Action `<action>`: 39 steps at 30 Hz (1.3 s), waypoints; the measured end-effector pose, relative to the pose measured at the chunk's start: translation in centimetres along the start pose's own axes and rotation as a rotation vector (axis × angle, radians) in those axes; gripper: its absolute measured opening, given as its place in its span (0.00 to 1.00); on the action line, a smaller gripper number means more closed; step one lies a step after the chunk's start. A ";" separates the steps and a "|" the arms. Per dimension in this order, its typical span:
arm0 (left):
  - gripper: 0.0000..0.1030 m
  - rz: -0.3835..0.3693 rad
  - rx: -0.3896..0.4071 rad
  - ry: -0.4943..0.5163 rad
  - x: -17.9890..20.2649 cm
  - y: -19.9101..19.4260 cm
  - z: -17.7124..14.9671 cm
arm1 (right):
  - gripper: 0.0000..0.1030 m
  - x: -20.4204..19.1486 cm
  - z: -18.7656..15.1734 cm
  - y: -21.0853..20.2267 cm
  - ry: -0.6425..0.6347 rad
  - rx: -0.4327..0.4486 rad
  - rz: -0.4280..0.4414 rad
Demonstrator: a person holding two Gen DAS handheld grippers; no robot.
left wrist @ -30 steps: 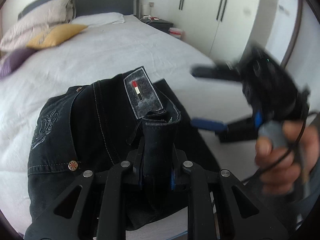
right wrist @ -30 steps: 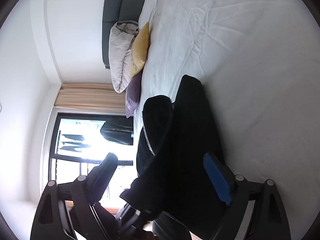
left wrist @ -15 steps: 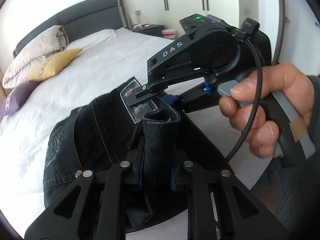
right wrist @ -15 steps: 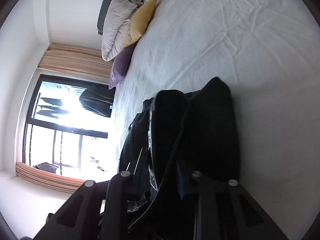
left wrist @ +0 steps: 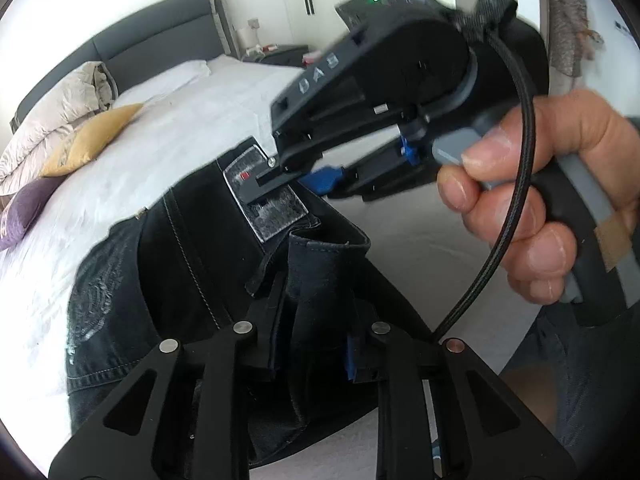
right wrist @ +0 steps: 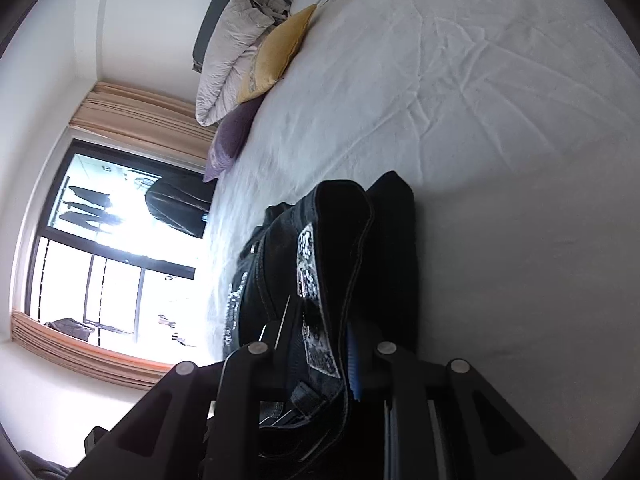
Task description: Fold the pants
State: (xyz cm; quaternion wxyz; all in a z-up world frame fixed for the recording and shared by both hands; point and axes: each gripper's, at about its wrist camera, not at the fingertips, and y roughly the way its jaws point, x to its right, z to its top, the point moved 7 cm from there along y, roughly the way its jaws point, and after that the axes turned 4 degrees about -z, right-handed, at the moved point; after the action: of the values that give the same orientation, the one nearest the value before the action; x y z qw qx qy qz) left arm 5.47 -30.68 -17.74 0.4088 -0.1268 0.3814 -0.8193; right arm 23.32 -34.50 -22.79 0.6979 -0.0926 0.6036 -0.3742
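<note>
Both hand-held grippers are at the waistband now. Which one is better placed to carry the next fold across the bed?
Probably the right hand-held gripper: it is shut on the pants at the waistband patch, with bare bed ahead. The left hand-held gripper can anchor its pinched fold.

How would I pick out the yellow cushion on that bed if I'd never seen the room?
Start at the grey headboard of the white bed. On one side of it, cushions lie in a row: a crumpled beige duvet nearest the headboard, then the yellow cushion, then a purple cushion. It is the only yellow thing there.
</note>
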 end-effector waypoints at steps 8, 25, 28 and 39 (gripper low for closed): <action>0.26 -0.021 0.005 -0.006 -0.9 1.4 -0.7 | 0.16 1.3 0.4 -0.8 -0.036 0.039 -0.053; 0.69 -0.102 0.214 -0.301 -13.6 -9.6 1.0 | 0.17 -5.2 0.6 -6.1 -0.124 0.155 0.017; 0.69 -0.112 0.194 -0.385 -17.3 -8.4 0.5 | 0.30 -7.7 -0.1 -4.3 -0.166 0.115 0.088; 0.69 -0.091 0.060 -0.411 -15.1 -3.4 -8.4 | 0.00 1.8 -5.1 -1.0 -0.087 0.061 -0.052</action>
State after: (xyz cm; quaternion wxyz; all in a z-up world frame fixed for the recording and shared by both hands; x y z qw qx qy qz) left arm 8.76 -13.45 -19.38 0.4442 -0.2963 0.2592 -0.8048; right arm 18.29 -34.70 -24.91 0.7160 -0.1031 0.5584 -0.4061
